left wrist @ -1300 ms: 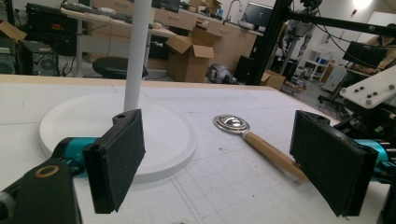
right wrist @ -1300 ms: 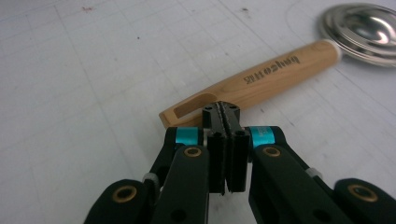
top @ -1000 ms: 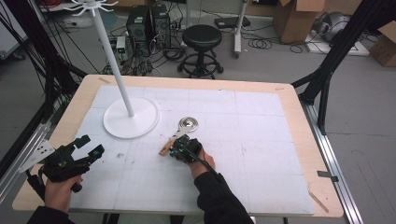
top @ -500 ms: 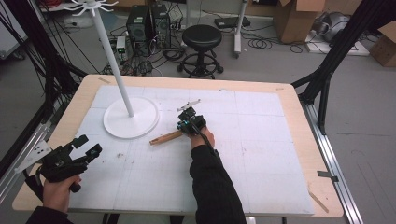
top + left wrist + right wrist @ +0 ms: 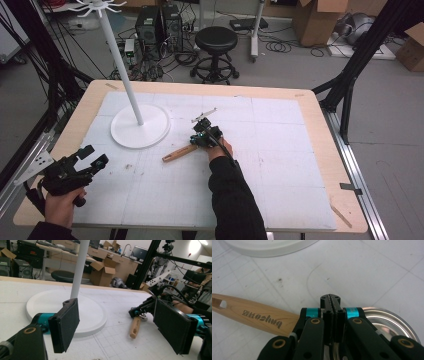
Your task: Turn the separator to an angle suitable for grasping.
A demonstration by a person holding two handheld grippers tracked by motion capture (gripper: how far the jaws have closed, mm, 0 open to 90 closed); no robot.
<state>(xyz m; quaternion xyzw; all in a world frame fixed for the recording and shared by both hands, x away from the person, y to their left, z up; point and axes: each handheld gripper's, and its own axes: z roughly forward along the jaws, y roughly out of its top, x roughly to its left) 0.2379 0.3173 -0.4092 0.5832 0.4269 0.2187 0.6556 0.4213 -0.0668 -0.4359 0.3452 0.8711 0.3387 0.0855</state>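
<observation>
A small metal ladle [image 5: 384,322] with a wooden handle [image 5: 254,316] lies on the white tabletop [image 5: 280,165]. Its shiny round bowl is the only cup-like thing here. What can be seen of the bowl looks bare, but the gripper covers part of it.

The right gripper [image 5: 204,136] sits low over the ladle, near the middle of the tabletop. In the right gripper view its two black jaws are pressed tight together, with no gap between them. The thin metal neck of the ladle runs right under the jaws. It looks like the jaws pinch it there, but the black arms hide the exact spot. The wooden handle sticks out to one side and the shiny bowl to the other. In the high view the handle [image 5: 179,153] points toward the person's left, away from the gripper. The handle has a hole near its far end and dark letters on it.

The left gripper [image 5: 84,161] is at the near left corner of the tabletop, well apart from the ladle. Its jaws stand wide apart and nothing is between them. They have just been closing a tiny bit. It touches nothing.

A white stand [image 5: 141,127] with a round flat foot and a tall thin pole stands on the tabletop, near the ladle but not touching it. In the left gripper view the stand [image 5: 82,307] sits beyond the two jaws, and the wooden handle [image 5: 135,327] lies to its right.
</observation>
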